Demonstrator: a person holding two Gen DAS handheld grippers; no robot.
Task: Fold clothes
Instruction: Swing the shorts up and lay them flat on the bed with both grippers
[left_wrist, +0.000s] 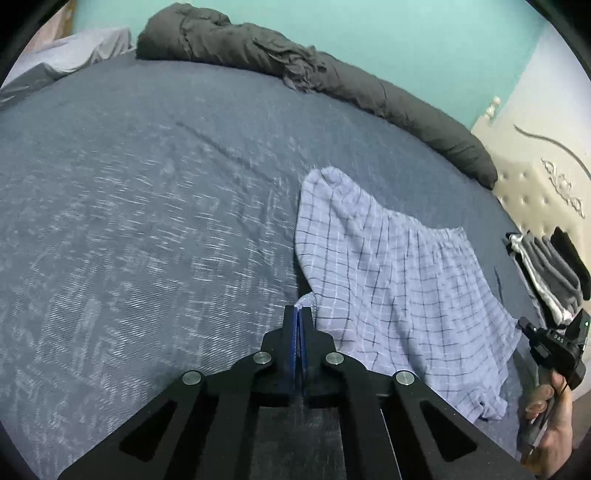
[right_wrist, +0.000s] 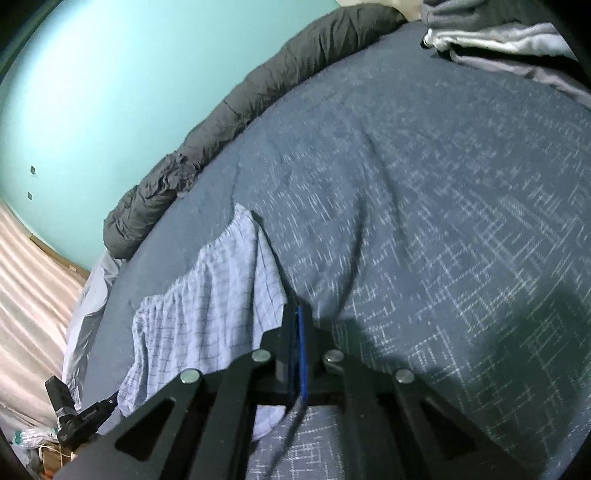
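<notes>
A: Holding a hem corner of the checked shorts (left_wrist: 399, 280), the left gripper (left_wrist: 298, 317) is clenched; they're half-lifted off the bed (left_wrist: 147, 221).
B: Right gripper (right_wrist: 297, 321) grips another corner; raise both evenly; keep cloth taut.

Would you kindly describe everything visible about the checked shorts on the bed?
The checked shorts are pale blue thin woven cloth with dark and white grid lines and a gathered elastic waistband. They lie partly lifted and rumpled on the blue bedspread. The left gripper and the right gripper are each shut on an edge.
</notes>
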